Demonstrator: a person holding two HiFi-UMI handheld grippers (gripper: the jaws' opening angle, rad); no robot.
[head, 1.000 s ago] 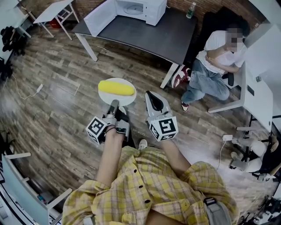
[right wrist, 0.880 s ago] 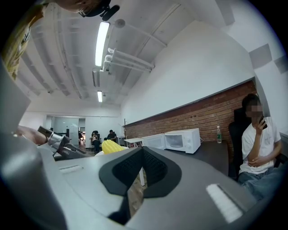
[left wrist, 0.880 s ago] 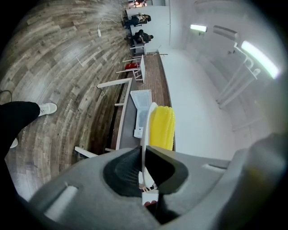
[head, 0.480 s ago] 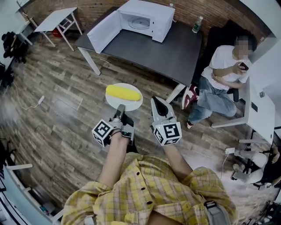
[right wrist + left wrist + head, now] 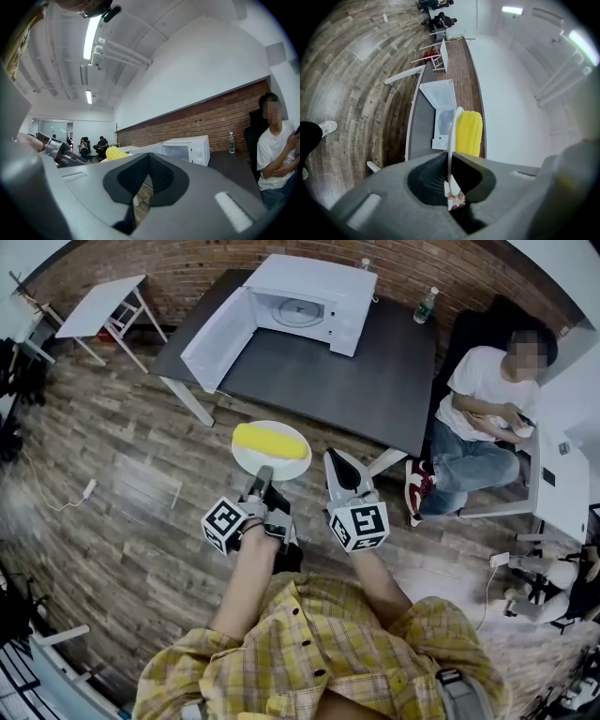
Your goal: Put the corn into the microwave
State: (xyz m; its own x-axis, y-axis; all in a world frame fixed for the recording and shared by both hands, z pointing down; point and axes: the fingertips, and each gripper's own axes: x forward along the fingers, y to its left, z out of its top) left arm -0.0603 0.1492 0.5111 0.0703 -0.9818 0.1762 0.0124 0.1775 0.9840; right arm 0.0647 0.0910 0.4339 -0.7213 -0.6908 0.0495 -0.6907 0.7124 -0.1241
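Observation:
A yellow corn cob (image 5: 270,441) lies on a white plate (image 5: 246,457). My left gripper (image 5: 263,474) is shut on the plate's near rim and carries it level above the wooden floor. In the left gripper view the plate (image 5: 450,140) stands edge-on between the jaws, with the corn (image 5: 468,133) beside it. The white microwave (image 5: 314,292) stands on the dark table (image 5: 347,371) ahead, its door (image 5: 217,338) swung open to the left. My right gripper (image 5: 334,458) is shut and empty, just right of the plate; its jaws meet (image 5: 149,157), and the microwave (image 5: 187,149) shows beyond them.
A person (image 5: 483,413) sits on a chair right of the table. A bottle (image 5: 427,306) stands at the table's back right corner. A white folding table (image 5: 98,292) is at the far left. White table legs (image 5: 187,399) face me.
Both grippers and the plate with the corn have moved forward towards the table. The microwave and table now show larger and nearer. The grip on the plate is unchanged.

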